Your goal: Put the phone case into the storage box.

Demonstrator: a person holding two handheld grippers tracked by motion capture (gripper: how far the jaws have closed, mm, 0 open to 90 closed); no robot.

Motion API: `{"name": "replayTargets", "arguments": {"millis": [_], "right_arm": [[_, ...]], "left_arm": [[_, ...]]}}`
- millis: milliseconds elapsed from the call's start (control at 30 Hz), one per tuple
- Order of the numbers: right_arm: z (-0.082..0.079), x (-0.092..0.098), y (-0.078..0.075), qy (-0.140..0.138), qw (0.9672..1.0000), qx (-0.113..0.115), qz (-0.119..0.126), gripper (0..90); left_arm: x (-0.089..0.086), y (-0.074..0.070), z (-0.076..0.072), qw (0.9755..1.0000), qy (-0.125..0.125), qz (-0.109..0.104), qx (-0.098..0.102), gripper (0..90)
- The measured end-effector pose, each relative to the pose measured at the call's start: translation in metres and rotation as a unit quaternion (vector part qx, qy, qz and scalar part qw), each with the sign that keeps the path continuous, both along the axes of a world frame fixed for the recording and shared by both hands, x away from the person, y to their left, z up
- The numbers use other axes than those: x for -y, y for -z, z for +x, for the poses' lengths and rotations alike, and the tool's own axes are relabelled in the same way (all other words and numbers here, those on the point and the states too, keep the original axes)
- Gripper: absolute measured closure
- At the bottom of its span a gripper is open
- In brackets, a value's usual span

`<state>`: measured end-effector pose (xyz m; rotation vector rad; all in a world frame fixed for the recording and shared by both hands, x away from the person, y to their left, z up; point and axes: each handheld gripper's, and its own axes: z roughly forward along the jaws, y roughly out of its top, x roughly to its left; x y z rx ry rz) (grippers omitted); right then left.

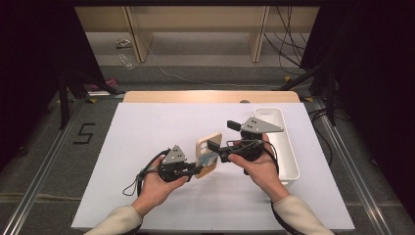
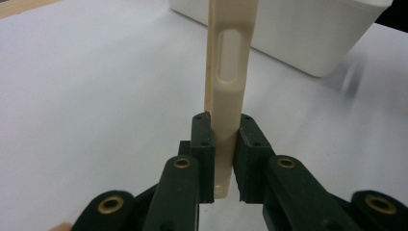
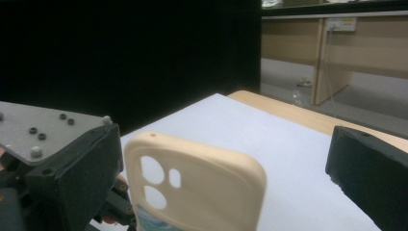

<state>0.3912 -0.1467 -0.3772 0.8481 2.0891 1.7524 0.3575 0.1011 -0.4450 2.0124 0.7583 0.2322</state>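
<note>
The white table [image 1: 161, 122] carries the work, and on its right side lies one long white bin [image 1: 284, 147], which looks empty as far as the high view shows. Above the middle of the table, just left of the bin, one cream phone case [image 1: 209, 154] is held up off the surface, standing on edge with its camera cut-outs toward the top and a bit of printed colour showing low on its face. The left gripper [image 1: 196, 170] is clamped on the lower end of the phone case; in the left gripper view its two black pads press on either side of the thin edge [image 2: 226, 120]. The right gripper [image 1: 218, 149] is close beside the case with its jaws spread wide; in the right gripper view the case [image 3: 202, 192] stands between the two pads without either one touching it. So the case appears to be picked up and held by one gripper alone, and the right one has either let go or has not yet taken hold. What looks left is getting the case into the bin, or passing it across first. Counted: one table, one bin, one phone case, two grippers, two hands.
</note>
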Motion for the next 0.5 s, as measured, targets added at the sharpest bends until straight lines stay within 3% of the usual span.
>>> {"name": "replayTargets", "arguments": {"millis": [300, 500], "right_arm": [[-0.0005, 0.0004, 0.004, 0.028, 0.9996, -0.004, 0.002, 0.4], [-0.0011, -0.0007, 0.0058, 0.033, 0.9995, -0.005, 0.002, 0.4]], "left_arm": [[-0.0029, -0.0012, 0.0011, 0.9997, -0.023, -0.003, -0.003, 79.7], [-0.0053, -0.0013, 0.0023, 0.9993, -0.037, -0.007, -0.009, 79.6]]}}
